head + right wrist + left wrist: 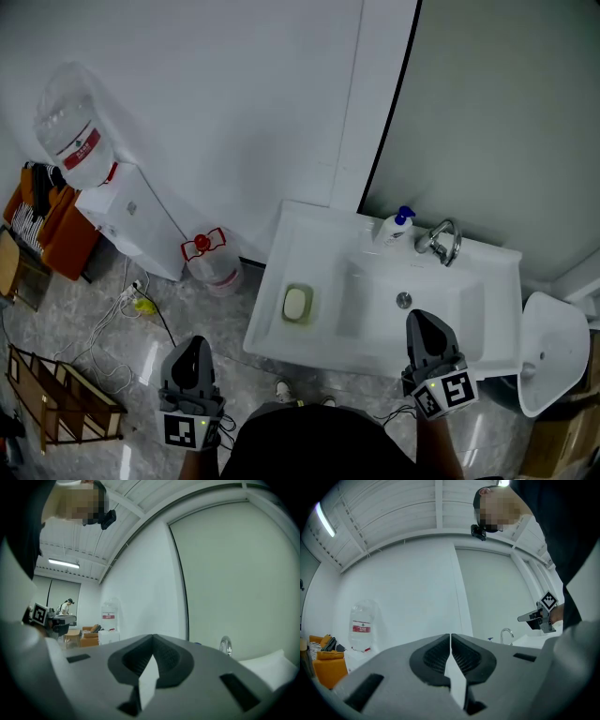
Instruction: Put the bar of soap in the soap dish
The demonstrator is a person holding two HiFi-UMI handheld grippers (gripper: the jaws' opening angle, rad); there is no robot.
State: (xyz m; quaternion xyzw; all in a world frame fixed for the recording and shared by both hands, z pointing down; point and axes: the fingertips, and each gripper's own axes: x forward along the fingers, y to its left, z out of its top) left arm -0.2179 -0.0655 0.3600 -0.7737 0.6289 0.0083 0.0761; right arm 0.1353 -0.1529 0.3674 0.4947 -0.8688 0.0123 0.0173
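Soap bar (296, 304) lies in the green soap dish (285, 310) on the sink's (281, 244) left ledge, job looks done, so my left gripper (194, 344) and right gripper (427, 322) hang near my body, fingers pressed together on nothing.

The person wears a black top (309, 442). On the head sits a small black camera (478, 530). The left gripper (194, 345) and the right gripper (427, 321) look the same: a grey body that narrows to two jaws, dark on the inner side. From near, the pads (436, 654) are black and finely ribbed, set in a smooth grey shell with dark rectangular slots (364, 692). At the back of each gripper is a cube (446, 392) with black-and-white square markers and a small green light.
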